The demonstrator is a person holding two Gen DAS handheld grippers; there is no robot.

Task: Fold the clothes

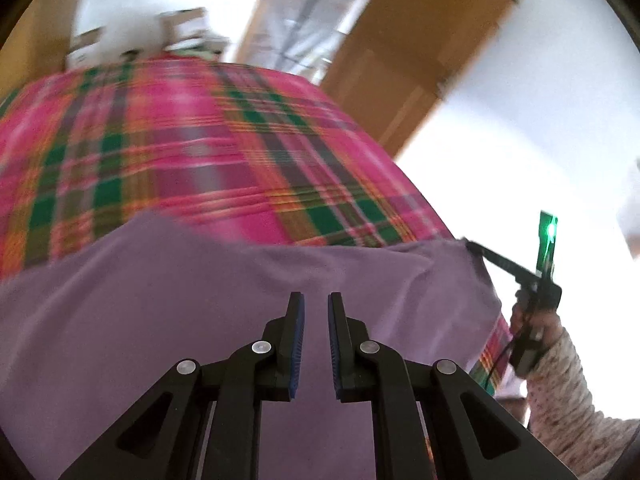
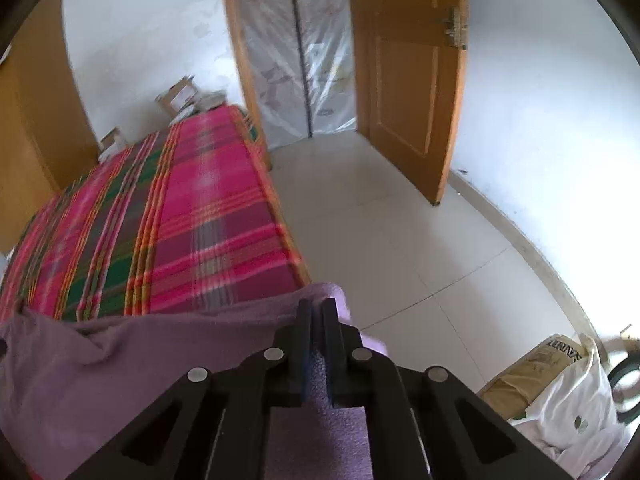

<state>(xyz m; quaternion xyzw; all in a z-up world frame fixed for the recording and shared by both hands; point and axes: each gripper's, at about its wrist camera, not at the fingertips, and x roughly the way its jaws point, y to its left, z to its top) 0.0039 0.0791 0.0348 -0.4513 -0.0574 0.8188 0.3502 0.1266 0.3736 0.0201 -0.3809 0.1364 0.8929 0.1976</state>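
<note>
Here, a purple garment [image 1: 248, 312] lies spread over the near end of a bed covered with a pink-and-green plaid blanket [image 1: 168, 152]. Left wrist view is motion-blurred across the blanket.

Left gripper [image 1: 316, 304]: blue-padded fingers stand a narrow gap apart, nothing between them, poised above the purple cloth.

Right gripper [image 2: 318, 308]: fingers pressed together on a fold of the purple garment [image 2: 132, 360], cloth visible between the pads and bunched up around the tips at the bed's edge. From the left wrist view, the same gripper [image 1: 472, 246] pinches the garment's far right corner, pulling it taut; a hand [image 1: 524, 320] in a speckled sleeve [image 1: 568, 392] grips its handle, a green light glowing on the unit.

Beyond: orange wooden door [image 2: 408, 72] ajar, plastic-sheeted doorway [image 2: 296, 56], pale tiled floor [image 2: 400, 232], white bag [image 2: 572, 408] at lower right, cardboard boxes [image 2: 180, 96] past the bed's far end.
</note>
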